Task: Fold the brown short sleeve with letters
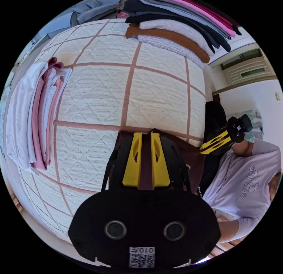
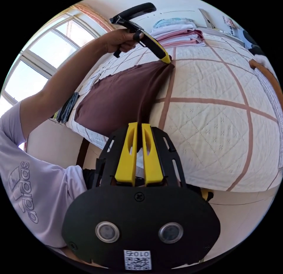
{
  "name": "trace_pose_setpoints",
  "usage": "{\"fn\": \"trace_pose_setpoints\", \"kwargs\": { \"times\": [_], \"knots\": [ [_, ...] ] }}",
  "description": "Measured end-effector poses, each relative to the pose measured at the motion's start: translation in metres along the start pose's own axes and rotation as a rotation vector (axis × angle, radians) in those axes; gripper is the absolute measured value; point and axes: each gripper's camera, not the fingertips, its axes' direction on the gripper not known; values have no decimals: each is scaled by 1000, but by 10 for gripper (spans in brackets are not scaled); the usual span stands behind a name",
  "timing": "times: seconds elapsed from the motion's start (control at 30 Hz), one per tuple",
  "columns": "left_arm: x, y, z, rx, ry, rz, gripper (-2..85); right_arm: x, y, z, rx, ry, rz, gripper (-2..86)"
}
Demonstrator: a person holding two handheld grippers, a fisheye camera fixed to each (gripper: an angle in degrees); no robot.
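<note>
Over the near edge of the quilted bed (image 2: 224, 114), the brown short sleeve (image 2: 118, 99) hangs stretched between the left claw (image 2: 167, 60) and right claw (image 2: 137, 129), each clamped on an edge; thin bites could slip, dropping it floorward.

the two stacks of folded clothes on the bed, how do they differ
The pale stack is white and pink throughout; the dark stack mixes black, grey, rust brown, white and bright pink. In the left gripper view the pale stack sits along the quilt's left edge, the dark stack at its far top edge. The dark stack looks to hold more pieces. Both are neatly folded and rest on the quilt.
</note>
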Motion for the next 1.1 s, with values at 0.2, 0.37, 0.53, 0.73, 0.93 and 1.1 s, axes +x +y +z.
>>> {"fn": "trace_pose_setpoints", "kwargs": {
  "times": [0.2, 0.37, 0.53, 0.73, 0.93, 1.1],
  "knots": [
    [46, 164, -89, 505, -103, -127, 62, 4, -1, -12, 35, 46, 38, 41],
    [120, 349, -112, 580, -302, -386, 66, -24, 11, -50, 133, 187, -18, 47],
    [207, 479, -32, 446, -345, -627, 73, -76, 2, -33, -25, 244, -172, 55],
    [277, 565, 12, 496, -480, -827, 83, -72, -3, -11, -111, 276, -103, 74],
    [273, 608, 23, 480, -469, -844, 83, -79, -17, 3, -91, 148, -88, 80],
    [252, 618, 33, 459, -438, -788, 57, -101, -24, -1, -76, 181, -93, 50]
  ]
}}
